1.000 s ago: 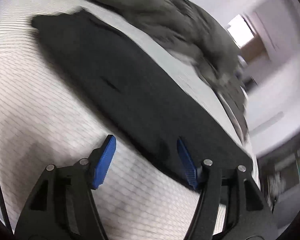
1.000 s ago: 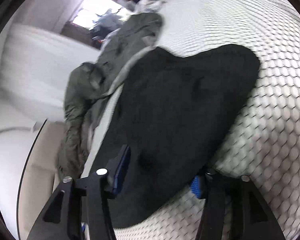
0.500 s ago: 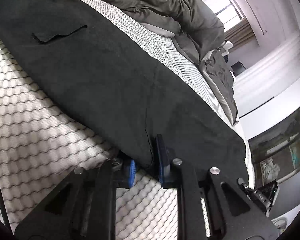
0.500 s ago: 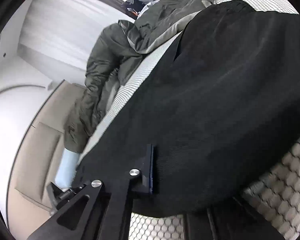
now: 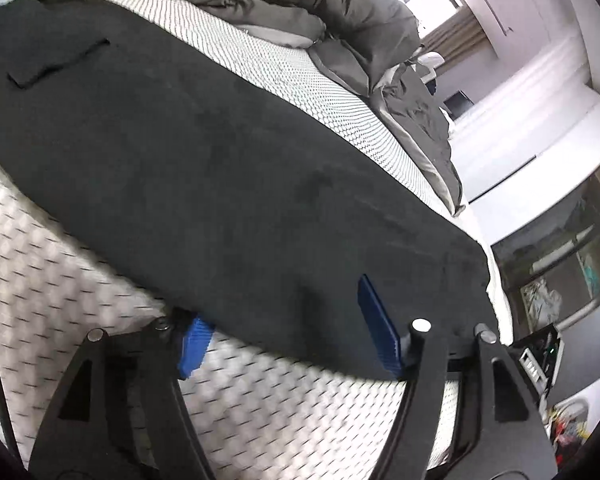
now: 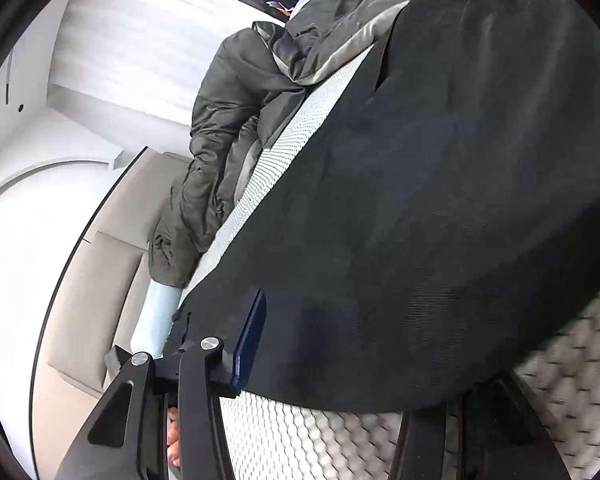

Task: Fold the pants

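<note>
Black soft-knit pants (image 5: 220, 168) lie flat on the white honeycomb-textured bed (image 5: 80, 280); limp and light, best pinched at the near hem, where both hand-held grippers, left (image 5: 288, 336) and right (image 6: 352, 364), are opening around the cloth

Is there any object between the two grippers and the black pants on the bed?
Nothing visible. The black pants lie flat on the mattress, their near edge between the opening jaws of the left gripper and right gripper. The grey duvet lies behind.

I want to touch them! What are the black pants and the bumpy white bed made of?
Pants: probably soft matte knit or fleece; they look fuzzy with no shine. Bed: likely quilted mesh fabric, with a raised honeycomb pattern.
</note>
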